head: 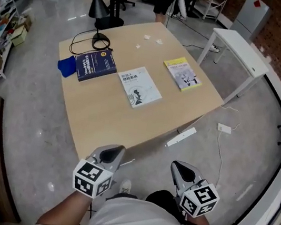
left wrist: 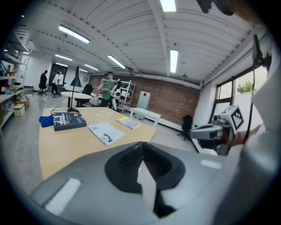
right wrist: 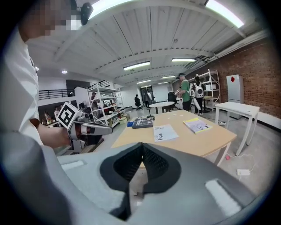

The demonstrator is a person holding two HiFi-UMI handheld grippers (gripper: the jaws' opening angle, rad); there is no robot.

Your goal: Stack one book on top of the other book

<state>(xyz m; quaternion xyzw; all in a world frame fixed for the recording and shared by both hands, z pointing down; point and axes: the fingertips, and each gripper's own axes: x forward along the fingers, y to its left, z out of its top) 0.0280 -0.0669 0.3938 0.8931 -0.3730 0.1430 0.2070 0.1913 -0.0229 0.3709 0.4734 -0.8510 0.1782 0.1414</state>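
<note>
- Filling the middle of the head view: wooden table (head: 108, 114), carrying three books laid flat and well apart, none stacked yet.
- Lying at the far left of the table: dark blue book (head: 95, 66), looking the thickest of the three, just beside a blue cloth (head: 66, 66).
- Lying near the centre: white book (head: 140, 87), nearest to both grippers.
- Lying toward the right edge: yellow-bordered book (head: 182, 73), thin like the white one.
- Hovering off the table's near edge, over the floor: left gripper (head: 117, 150) and right gripper (head: 177, 166), side by side and well short of every book.
- Showing jaws pressed fully together in each gripper view, with nothing between them.
- Reading this as the opening stage: reaching not yet done, no book touched, stacking barely begun.
- Calling next, by this judgement, for parting one pair of jaws, bringing it over the near edge to the white book, and working a jaw under a cover edge.
- Expecting trouble there: a thin book lying flush on the wood, offering little to pinch.
- Trailing behind the blue book: black cable (head: 91, 39).
</note>
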